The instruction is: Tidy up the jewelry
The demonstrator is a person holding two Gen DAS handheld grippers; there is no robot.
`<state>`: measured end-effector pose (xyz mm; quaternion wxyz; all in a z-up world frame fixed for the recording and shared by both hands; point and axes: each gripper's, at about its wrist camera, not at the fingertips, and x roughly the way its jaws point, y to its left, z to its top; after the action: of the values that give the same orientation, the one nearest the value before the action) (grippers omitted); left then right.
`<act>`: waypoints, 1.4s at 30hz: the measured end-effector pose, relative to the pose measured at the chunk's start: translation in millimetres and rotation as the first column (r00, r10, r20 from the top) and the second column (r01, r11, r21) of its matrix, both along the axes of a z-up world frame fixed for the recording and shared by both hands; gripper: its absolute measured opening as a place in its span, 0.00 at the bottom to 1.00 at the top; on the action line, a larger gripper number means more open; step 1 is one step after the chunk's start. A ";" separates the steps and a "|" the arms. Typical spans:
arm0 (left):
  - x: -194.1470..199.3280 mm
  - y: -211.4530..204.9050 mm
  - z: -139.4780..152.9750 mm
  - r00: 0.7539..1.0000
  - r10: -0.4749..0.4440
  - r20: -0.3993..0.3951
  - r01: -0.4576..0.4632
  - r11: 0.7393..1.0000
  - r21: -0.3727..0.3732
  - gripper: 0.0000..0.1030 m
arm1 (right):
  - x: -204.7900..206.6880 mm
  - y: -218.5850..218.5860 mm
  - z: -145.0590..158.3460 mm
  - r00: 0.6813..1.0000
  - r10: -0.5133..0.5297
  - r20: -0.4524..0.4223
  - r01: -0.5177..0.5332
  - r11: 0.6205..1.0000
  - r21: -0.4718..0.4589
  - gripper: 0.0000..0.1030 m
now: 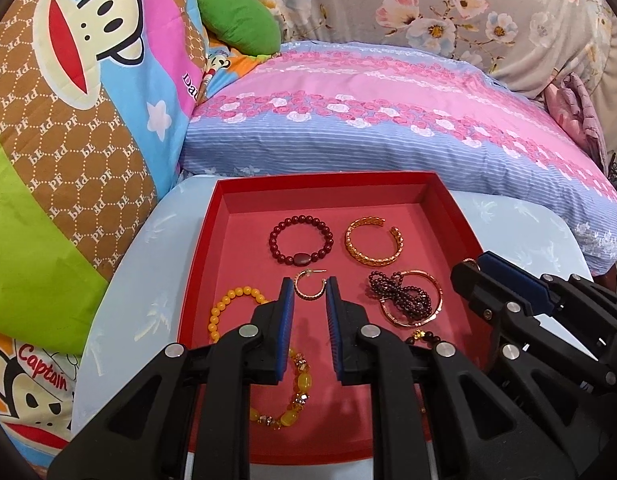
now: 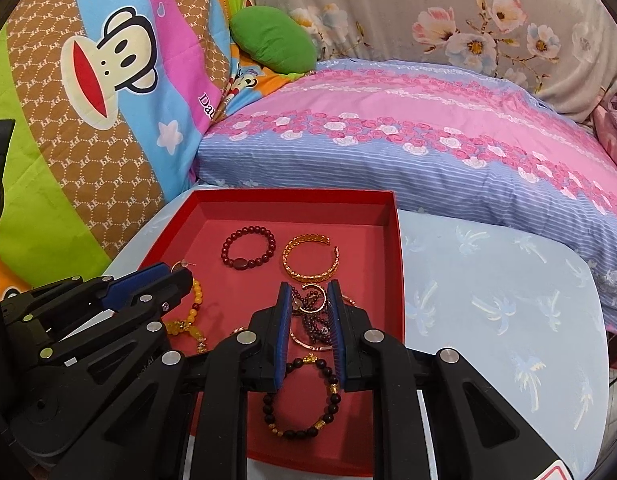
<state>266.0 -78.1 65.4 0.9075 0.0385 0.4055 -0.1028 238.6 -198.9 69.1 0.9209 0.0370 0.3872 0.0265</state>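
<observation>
Both tongs hang over the red tray (image 1: pixel 200 248), which sits on a pale blue palm-print surface beside the pillows; whether that is a bench or a bed I cannot tell.

The left tongs (image 1: pixel 310 292) are nearly clenched, only a narrow gap between the blue pads, and grasp nothing. The small gold hoop earring (image 1: pixel 309 285) lies on the tray floor just past their tips. Judging from this, a clean pick of it would need the pads spread first, then lowered square over the hoop so the thin wire is not flicked away.

The right tongs (image 2: pixel 310 300) are likewise almost clenched and empty, poised over the tangle of dark garnet beads (image 2: pixel 314 316) lying across a rose-gold bangle (image 2: pixel 308 344). Lifting either alone risks dragging the other.

In the tray, left to right: a yellow bead bracelet (image 1: pixel 232 300), a dark red bead bracelet (image 1: pixel 301 244), the earring, a gold cuff (image 1: pixel 374 242), the tangle, and a dark bracelet with gold charms (image 2: pixel 304 396).
</observation>
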 end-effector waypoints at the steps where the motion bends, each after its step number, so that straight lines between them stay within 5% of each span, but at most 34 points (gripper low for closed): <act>1: 1.8 -0.1 -1.1 1.000 0.002 -0.001 -0.002 1.000 0.000 0.16 | 0.9 0.3 -1.0 1.000 0.000 -0.002 0.000 1.000 -0.001 0.17; 9: 9.4 2.1 -7.1 1.000 0.017 -0.002 -0.017 1.000 0.003 0.16 | 10.5 2.3 -8.1 1.000 0.007 -0.020 -0.007 1.000 -0.005 0.17; 13: 11.0 6.2 -7.9 0.999 0.047 -0.005 -0.047 0.999 0.004 0.43 | 12.1 4.6 -8.6 1.000 0.008 -0.020 -0.008 1.000 -0.014 0.20; 42: -53.8 24.1 24.0 0.995 0.090 0.031 -0.090 0.996 -0.009 0.55 | -53.7 10.6 26.6 0.999 -0.044 0.025 0.045 0.997 -0.068 0.36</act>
<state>212.2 -54.0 89.5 0.9177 0.0183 0.3919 -0.0630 184.8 -188.2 95.7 0.9265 0.0135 0.3760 -0.0070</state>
